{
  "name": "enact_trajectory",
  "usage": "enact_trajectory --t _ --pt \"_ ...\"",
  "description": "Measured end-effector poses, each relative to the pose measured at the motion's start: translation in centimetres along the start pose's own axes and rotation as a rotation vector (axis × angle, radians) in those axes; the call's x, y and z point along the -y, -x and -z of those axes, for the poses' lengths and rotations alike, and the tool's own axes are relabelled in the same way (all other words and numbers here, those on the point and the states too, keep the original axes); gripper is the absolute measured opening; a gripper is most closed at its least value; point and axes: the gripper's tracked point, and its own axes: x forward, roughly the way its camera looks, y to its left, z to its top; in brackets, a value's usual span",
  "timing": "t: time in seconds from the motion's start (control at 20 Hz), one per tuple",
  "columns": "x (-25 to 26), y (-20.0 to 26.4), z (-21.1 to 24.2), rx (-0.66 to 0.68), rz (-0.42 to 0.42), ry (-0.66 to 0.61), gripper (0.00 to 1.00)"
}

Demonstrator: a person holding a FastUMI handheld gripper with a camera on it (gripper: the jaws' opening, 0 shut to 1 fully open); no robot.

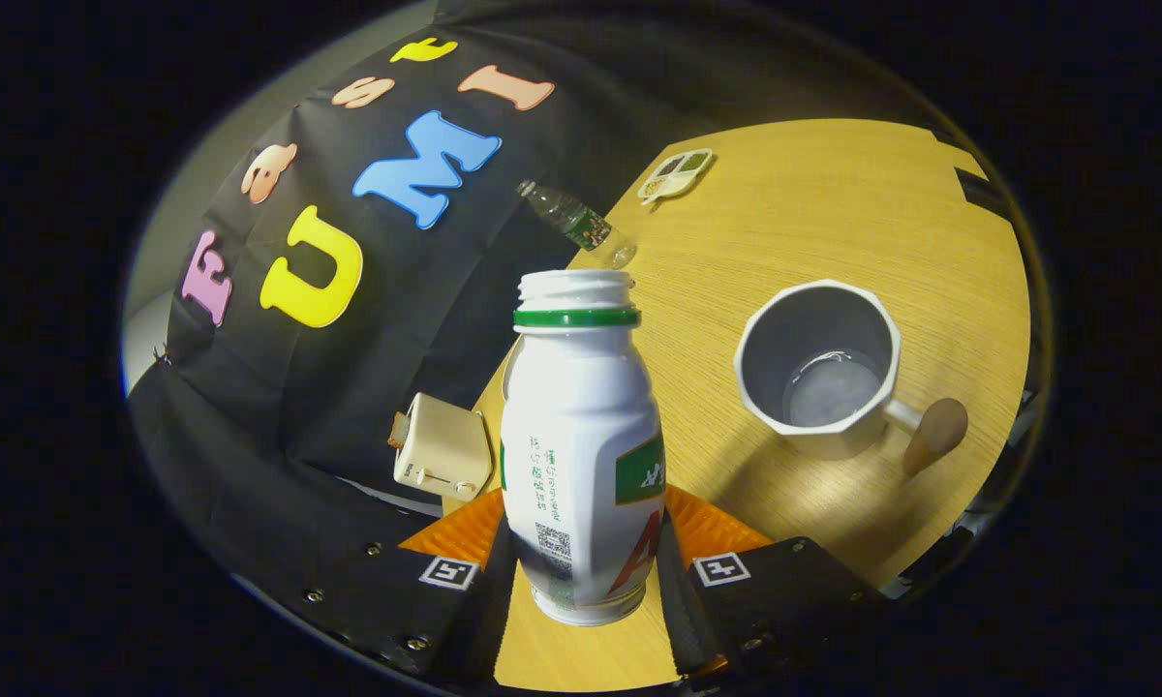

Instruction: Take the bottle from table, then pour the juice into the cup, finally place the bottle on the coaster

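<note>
Centrally, a wooden table [833, 213] is filling the right of the frame. Lower centre, a white bottle [581, 445], uncapped with a green neck ring, is being pinched between both fingers of the gripper [586, 561], lifted and tilting. Right of it, a white cup [818, 363] is sitting clear. Smaller, a beige toaster [441, 450] is standing left; a plastic bottle [576, 221] and snack tray [676, 174] are lying beyond.

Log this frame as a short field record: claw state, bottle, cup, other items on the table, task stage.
claw: shut on the bottle, both fingers pressing its lower body
bottle: white, green neck ring, cap off, tilted
cup: white, on the table, handle away from bottle, pale inside
other items: small clear bottle, sectioned tray, beige box
stage: bottle held, pouring not visible
</note>
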Motion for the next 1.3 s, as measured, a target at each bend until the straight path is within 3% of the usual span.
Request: enact_trajectory --t 0.95,1.3 --pt "-7.0 -9.2 -3.7 0.320 0.109 0.669 0.66" --pt "-8.2 -14.9 -5.4 0.369 0.203 0.877 0.66"
